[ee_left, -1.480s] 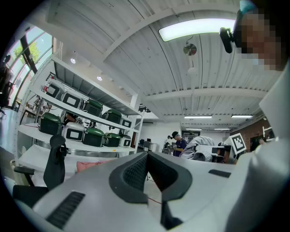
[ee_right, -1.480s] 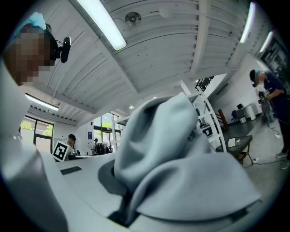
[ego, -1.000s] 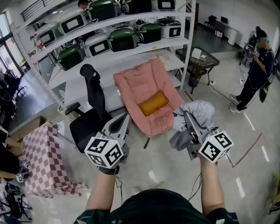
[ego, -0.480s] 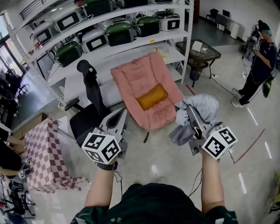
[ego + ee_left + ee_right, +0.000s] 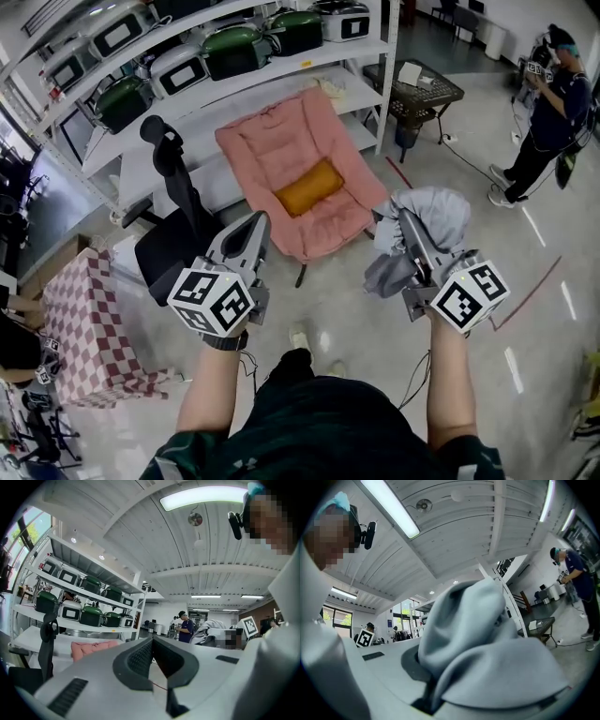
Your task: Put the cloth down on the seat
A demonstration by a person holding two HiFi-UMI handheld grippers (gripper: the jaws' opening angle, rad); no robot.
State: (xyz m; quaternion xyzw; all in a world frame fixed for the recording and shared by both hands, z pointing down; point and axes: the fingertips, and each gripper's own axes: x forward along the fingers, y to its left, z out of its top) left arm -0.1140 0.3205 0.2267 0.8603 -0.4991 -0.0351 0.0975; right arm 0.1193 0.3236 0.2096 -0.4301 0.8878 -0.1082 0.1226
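Note:
A seat with a pink cushion (image 5: 281, 155) and an orange pillow (image 5: 307, 187) leans back in front of the shelves, ahead of both grippers. My right gripper (image 5: 407, 223) is shut on a bunched grey cloth (image 5: 433, 214), held in the air to the right of the seat's front edge. In the right gripper view the cloth (image 5: 473, 634) fills the space between the jaws and hides the tips. My left gripper (image 5: 255, 227) hovers near the seat's lower left corner with its jaws together and nothing in them; in its own view the left gripper (image 5: 152, 641) has the tips meeting.
A black office chair (image 5: 169, 239) stands left of the seat. Metal shelves (image 5: 234, 89) behind hold green and white cookers. A checked covered box (image 5: 80, 319) is at the left, a wire table (image 5: 417, 94) at the back right, and a person (image 5: 553, 103) stands far right.
In the head view the seat, chair and shelves have slid left and closer. Both grippers moved along with the person, the cloth still gripped. A shoe now shows on the floor below.

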